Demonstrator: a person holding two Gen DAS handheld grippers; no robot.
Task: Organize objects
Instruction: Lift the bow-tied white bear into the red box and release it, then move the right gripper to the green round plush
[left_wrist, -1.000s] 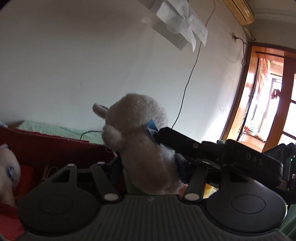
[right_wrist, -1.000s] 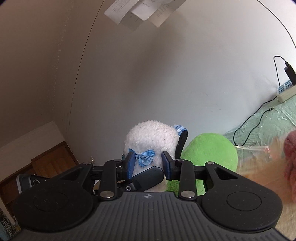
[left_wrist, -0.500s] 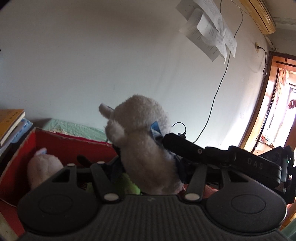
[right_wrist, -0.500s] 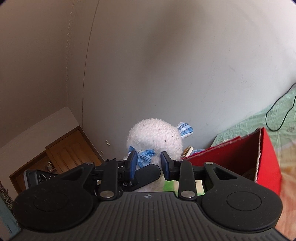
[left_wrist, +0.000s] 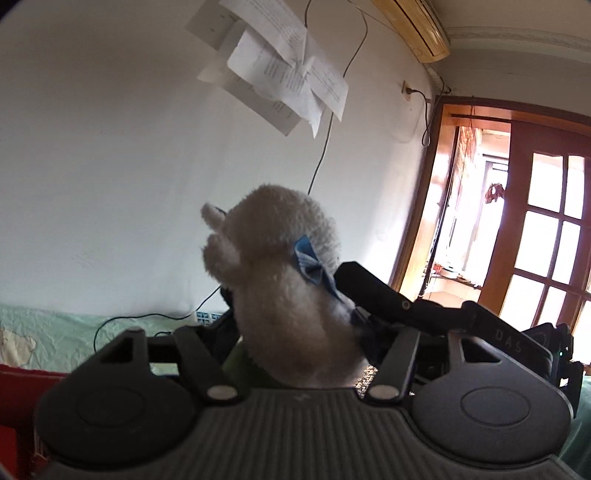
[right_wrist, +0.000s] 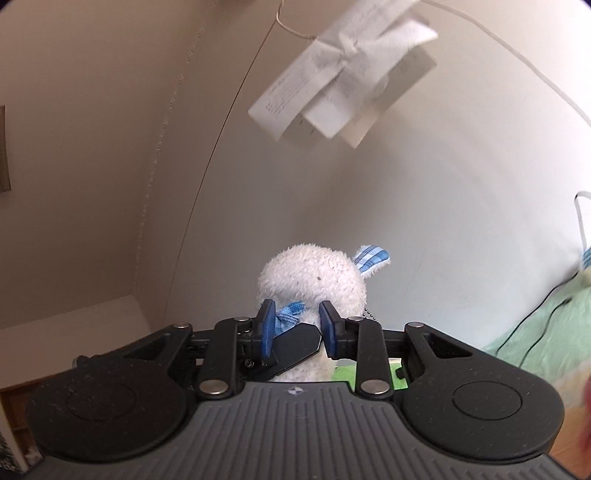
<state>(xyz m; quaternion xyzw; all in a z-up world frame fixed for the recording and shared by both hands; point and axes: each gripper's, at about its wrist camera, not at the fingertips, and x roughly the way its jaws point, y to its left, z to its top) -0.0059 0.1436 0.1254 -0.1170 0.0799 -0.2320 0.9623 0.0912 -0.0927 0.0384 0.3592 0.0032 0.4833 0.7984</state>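
Note:
A white plush toy (left_wrist: 280, 280) with a blue checked bow hangs in the air between both grippers. In the left wrist view its body fills the gap of my left gripper (left_wrist: 295, 325). The jaws are opening, and their sides still touch the toy. My right gripper (right_wrist: 297, 328) is shut on the toy (right_wrist: 314, 280) at its neck, blue pads (right_wrist: 267, 328) on either side of the bow. In the left wrist view the right gripper's black finger (left_wrist: 399, 306) reaches in from the right. A green soft thing (right_wrist: 343, 373) shows just below the toy.
A red box (left_wrist: 22, 376) edge sits at the lower left, beside a pale green bed cover (left_wrist: 55, 332) with a power strip (left_wrist: 207, 315) and cable. Papers (left_wrist: 280, 74) hang on a string by the white wall. A wooden glazed door (left_wrist: 535, 240) is at the right.
Both grippers have risen with the toy. The red box, large half a second ago, has sunk to the lower left corner. The right view has swung up toward the hanging papers.

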